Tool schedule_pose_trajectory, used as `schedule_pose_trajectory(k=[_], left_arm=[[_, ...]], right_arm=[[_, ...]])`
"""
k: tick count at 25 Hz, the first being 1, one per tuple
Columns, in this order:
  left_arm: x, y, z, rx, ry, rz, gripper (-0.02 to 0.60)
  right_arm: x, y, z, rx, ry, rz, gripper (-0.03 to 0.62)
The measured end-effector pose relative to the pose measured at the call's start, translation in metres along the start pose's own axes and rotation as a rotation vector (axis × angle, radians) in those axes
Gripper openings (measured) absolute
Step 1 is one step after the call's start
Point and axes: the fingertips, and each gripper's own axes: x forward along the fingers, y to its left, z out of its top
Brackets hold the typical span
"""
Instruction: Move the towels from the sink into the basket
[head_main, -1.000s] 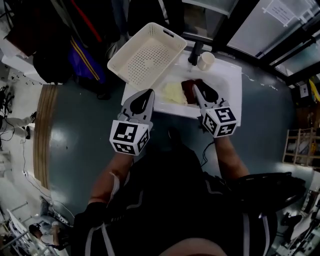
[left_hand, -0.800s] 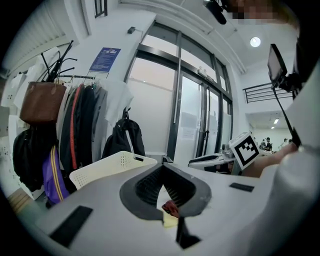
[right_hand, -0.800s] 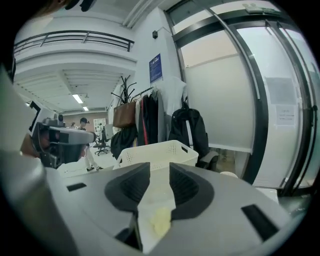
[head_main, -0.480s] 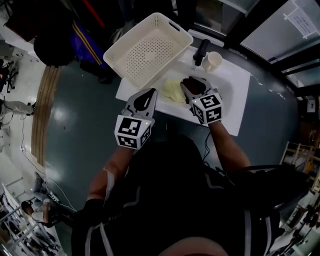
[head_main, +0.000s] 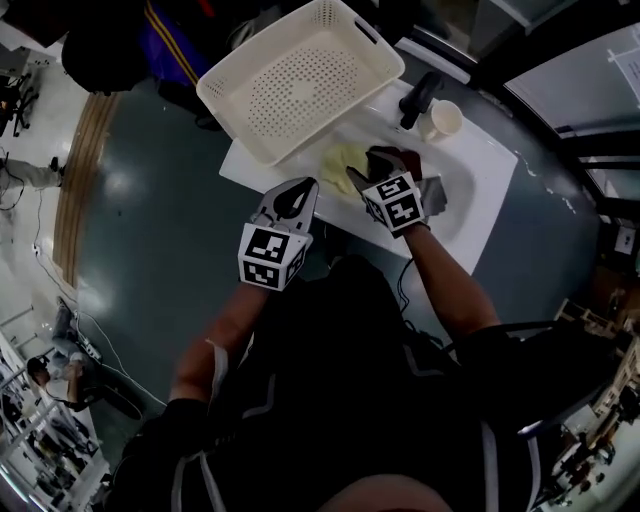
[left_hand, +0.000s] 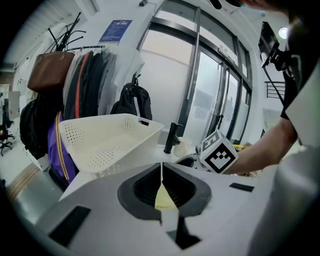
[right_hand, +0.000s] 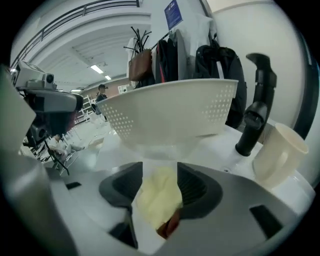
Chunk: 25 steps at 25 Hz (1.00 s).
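Barely begun, judging by the basket (head_main: 300, 75): nothing in it, perforated bottom bare in the head view. Leaves both towels to shift. In the sink (head_main: 482, 172), side by side and touching: yellow towel (head_main: 338, 158) and dark red towel (head_main: 396, 157), near the black tap (head_main: 420, 98) and the pale cup (head_main: 444, 118).

Down over the two of them, right gripper (head_main: 372, 175), jaws spread and just been opening. Yellow cloth fills the gap between them in the right gripper view, with a sliver of dark red below it and no pad seen pressing on either. Reads as the approach to a first pick, likely the yellow one. Possibly a grey cloth (head_main: 436, 196) just beside its marker cube too; too unclear to call.

Short of the sink's near edge, left gripper (head_main: 303, 186), jaws pressed together on nothing; only a glimpse of yellow past the closed tips in its own view.

Left to do: close on a towel, lift, carry across to the basket just beside the sink, release. Then the same again for the other.
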Motion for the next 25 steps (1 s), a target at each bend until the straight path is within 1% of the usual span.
schedule_pose_trajectory(k=[2,9,10,12,13,21,23,25], left_arm=[[0.006,0.003,-0.009,-0.018,0.016,0.017,0.002],[0.016,0.009,-0.031,-0.042,0.058,0.065,0.003],[0.016,0.009,-0.033,-0.045,0.063,0.066,0.013],[0.017,0.006,-0.037,-0.05,0.077,0.061,0.115],[0.017,0.005,-0.04,-0.051,0.085,0.061,0.121],[0.018,0.012,-0.05,-0.078,0.118,0.087,0.117],[0.017,0.014,-0.05,-0.084,0.118,0.095,0.114],[0.015,0.016,-0.049,-0.086,0.115,0.101,0.097]], right_arm=[[0.014,-0.003,-0.011,-0.004,0.036,0.015,0.236],[0.061,-0.005,-0.038,0.001,0.128,0.072,0.268],[0.066,-0.005,-0.042,0.0,0.146,0.077,0.268],[0.076,-0.006,-0.051,-0.001,0.177,0.084,0.268],[0.082,-0.006,-0.054,-0.001,0.189,0.086,0.268],[0.113,-0.007,-0.074,-0.01,0.269,0.103,0.267],[0.117,-0.008,-0.079,-0.018,0.292,0.099,0.252],[0.12,-0.008,-0.083,-0.029,0.313,0.091,0.227]])
